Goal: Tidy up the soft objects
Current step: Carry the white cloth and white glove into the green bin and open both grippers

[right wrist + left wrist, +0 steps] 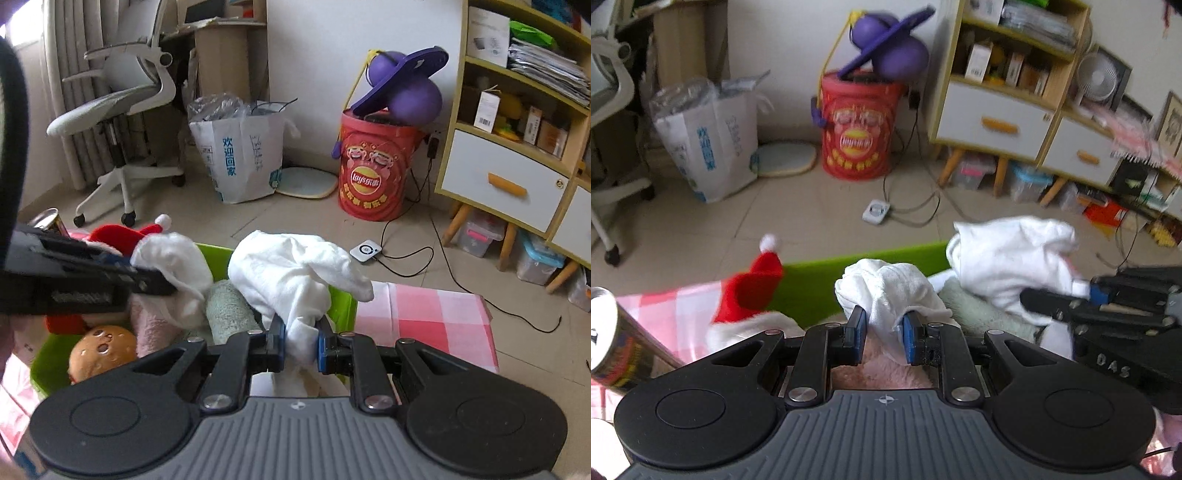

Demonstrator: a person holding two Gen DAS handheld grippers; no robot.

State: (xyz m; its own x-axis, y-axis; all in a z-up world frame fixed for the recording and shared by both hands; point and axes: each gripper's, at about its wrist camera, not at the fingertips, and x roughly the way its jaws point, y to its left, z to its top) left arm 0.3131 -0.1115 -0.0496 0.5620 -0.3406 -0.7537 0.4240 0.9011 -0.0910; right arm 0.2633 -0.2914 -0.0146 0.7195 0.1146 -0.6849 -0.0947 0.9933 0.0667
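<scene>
My left gripper (882,325) is shut on a bunched white cloth (886,291) above the green bin (820,284). My right gripper (301,332) is shut on another part of the white cloth (291,273) over the same bin (341,306). In the bin lie a pink fluffy cloth (147,328), a pale green rolled towel (229,310), a burger plush (103,350) and a red Santa hat (753,288). The right gripper shows in the left wrist view (1082,288), the left gripper in the right wrist view (147,273).
A pink checked tablecloth (424,317) covers the table. A metal can (613,339) lies at the left. On the floor stand a red Lay's bucket (373,170), a white paper bag (243,158), an office chair (122,110) and a shelf unit (517,147).
</scene>
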